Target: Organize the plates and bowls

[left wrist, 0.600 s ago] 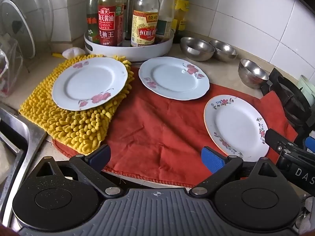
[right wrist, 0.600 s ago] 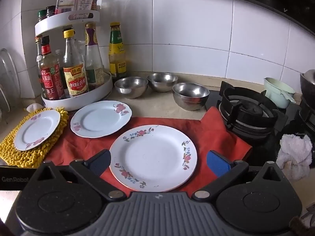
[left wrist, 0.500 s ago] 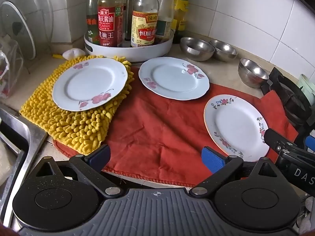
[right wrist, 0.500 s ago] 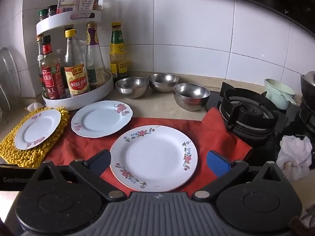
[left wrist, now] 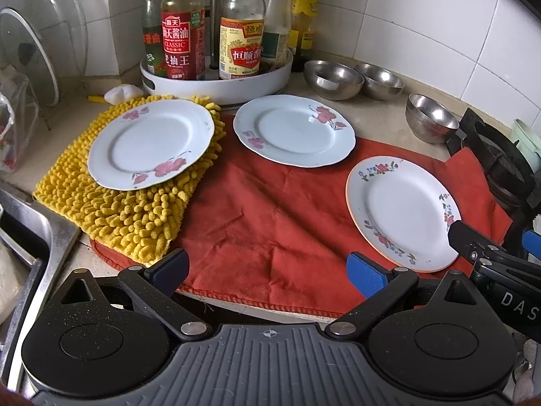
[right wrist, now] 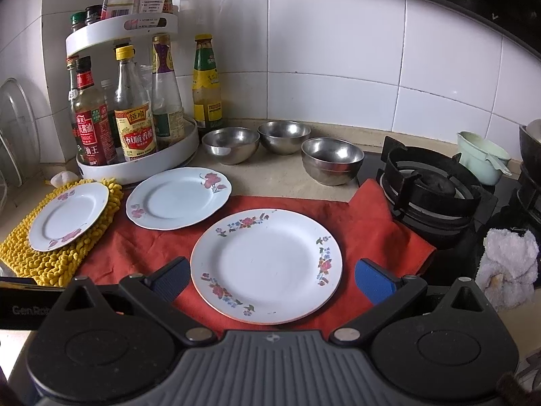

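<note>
Three white flowered plates lie on the counter. One plate (left wrist: 150,143) (right wrist: 67,216) rests on a yellow shaggy mat (left wrist: 111,209). A second plate (left wrist: 294,132) (right wrist: 177,198) lies at the back edge of a red cloth (left wrist: 270,223). The third, rimmed in orange (left wrist: 402,211) (right wrist: 267,265), lies on the cloth's right part. Three steel bowls (right wrist: 231,144) (right wrist: 284,137) (right wrist: 331,159) stand behind the plates. My left gripper (left wrist: 267,267) is open over the cloth's front edge. My right gripper (right wrist: 270,279) is open, and the third plate's near half shows between its fingers without touching them.
A white turntable rack (right wrist: 135,165) of sauce bottles stands at the back left. A gas burner (right wrist: 429,186) is on the right, with a pale green cup (right wrist: 480,159) and a white rag (right wrist: 510,264) nearby. A sink edge (left wrist: 40,237) and glass lids (left wrist: 30,50) sit at the left.
</note>
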{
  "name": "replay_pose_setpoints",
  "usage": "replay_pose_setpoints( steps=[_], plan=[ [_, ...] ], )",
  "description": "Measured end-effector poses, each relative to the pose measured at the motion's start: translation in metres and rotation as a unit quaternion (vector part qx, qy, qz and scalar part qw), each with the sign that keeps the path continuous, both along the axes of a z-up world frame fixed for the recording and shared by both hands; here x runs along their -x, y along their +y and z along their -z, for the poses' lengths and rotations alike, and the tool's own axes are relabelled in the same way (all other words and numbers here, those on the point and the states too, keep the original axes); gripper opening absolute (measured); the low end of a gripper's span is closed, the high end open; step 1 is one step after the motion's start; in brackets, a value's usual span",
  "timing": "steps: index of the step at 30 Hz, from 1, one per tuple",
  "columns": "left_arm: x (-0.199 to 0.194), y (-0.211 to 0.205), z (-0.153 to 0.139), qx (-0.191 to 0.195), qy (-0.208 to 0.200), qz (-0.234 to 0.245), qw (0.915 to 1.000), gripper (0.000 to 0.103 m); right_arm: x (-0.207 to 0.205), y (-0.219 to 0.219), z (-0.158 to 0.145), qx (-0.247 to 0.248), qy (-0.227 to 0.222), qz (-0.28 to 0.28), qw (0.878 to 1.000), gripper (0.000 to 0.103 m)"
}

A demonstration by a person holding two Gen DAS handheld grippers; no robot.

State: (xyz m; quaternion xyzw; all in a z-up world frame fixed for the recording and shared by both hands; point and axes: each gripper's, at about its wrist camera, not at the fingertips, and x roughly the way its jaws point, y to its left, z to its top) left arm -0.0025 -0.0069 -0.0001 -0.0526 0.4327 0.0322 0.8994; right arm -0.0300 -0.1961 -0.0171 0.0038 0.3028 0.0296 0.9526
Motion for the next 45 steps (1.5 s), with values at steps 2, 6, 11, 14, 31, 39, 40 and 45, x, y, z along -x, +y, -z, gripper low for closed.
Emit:
replay_pose_setpoints(
  steps=[2,6,11,14,31,39,40,45],
  plan=[
    [0.0,-0.001,0.0,0.003,-0.006,0.001,1.0,0.101,0.001,-0.001,0.001,-0.005,0.001,0.001,1.0,0.1],
    [0.0,-0.002,0.001,-0.002,-0.01,0.003,0.9999,0.101,0.001,-0.001,0.001,-0.001,0.0,0.004,1.0,0.1],
    [0.0,-0.003,0.001,-0.004,-0.017,0.003,0.9998,0.101,0.0,-0.001,0.001,0.001,0.0,0.006,1.0,0.101],
    [-0.001,-0.003,0.001,-0.003,-0.018,0.003,0.9998,0.101,0.0,-0.001,0.001,0.003,-0.001,0.006,1.0,0.1],
    [-0.01,0.003,0.004,-0.004,0.012,0.006,0.9999,0.101,-0.006,0.004,0.004,0.007,0.002,0.009,1.0,0.1],
    [-0.015,0.003,0.005,-0.012,0.004,0.01,0.9999,0.101,-0.01,0.007,0.004,0.012,0.006,0.014,1.0,0.101],
    [-0.016,0.003,0.005,-0.013,0.004,0.011,0.9998,0.101,-0.01,0.007,0.004,0.011,0.005,0.015,1.0,0.1],
    [-0.02,0.004,0.005,-0.014,0.001,0.016,0.9998,0.101,-0.013,0.008,0.005,0.008,0.005,0.02,1.0,0.101]
  ],
)
